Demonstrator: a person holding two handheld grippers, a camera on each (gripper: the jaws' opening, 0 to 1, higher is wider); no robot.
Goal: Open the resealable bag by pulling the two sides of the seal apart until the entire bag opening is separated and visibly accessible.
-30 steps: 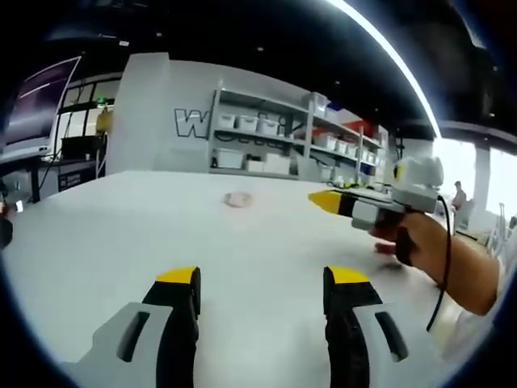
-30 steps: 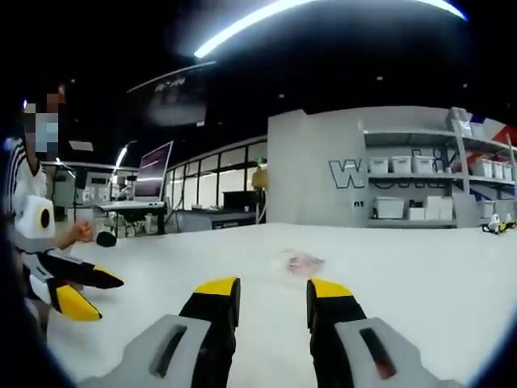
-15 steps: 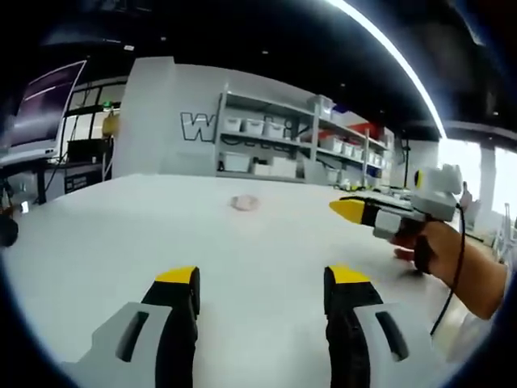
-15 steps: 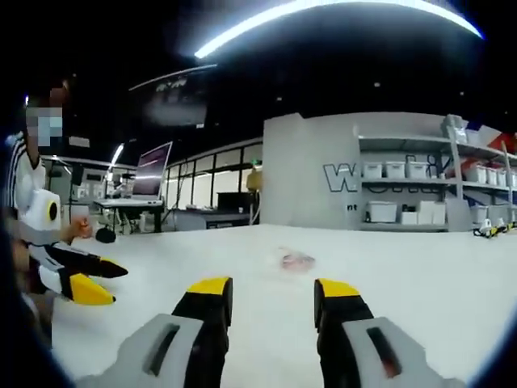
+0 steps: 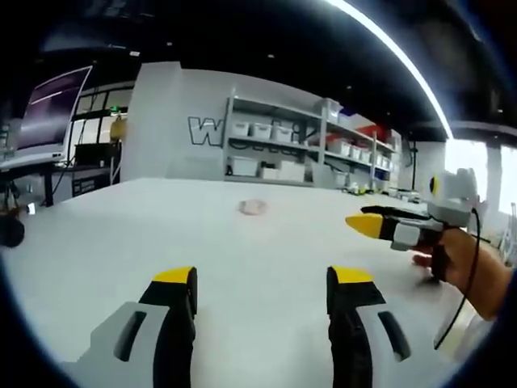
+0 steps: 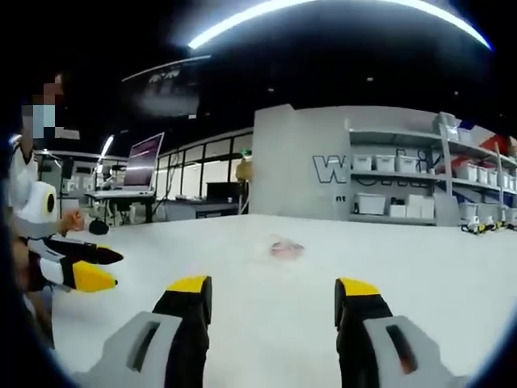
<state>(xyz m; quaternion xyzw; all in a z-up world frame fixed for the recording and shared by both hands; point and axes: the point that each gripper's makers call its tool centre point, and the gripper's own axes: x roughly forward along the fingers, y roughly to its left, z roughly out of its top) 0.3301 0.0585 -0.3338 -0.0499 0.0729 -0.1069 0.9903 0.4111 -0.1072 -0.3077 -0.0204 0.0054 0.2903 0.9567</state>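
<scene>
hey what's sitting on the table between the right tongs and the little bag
Nothing: in the right gripper view, bare white table runs from the open right tongs to the bag.

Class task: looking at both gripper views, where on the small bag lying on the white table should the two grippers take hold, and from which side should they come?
Judging cautiously: the bag lies flat and far off on the table, too small to show its seal. Probably grip the top lips, the left gripper and right gripper coming in low from opposite sides.

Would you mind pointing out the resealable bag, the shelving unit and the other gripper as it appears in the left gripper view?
resealable bag [image 5: 253, 208]: left gripper view, middle of the small pinkish bag on the table.
shelving unit [image 5: 279, 151]: left gripper view, a shelf with white bins.
right gripper [image 5: 367, 224]: left gripper view, its yellow tips.
</scene>
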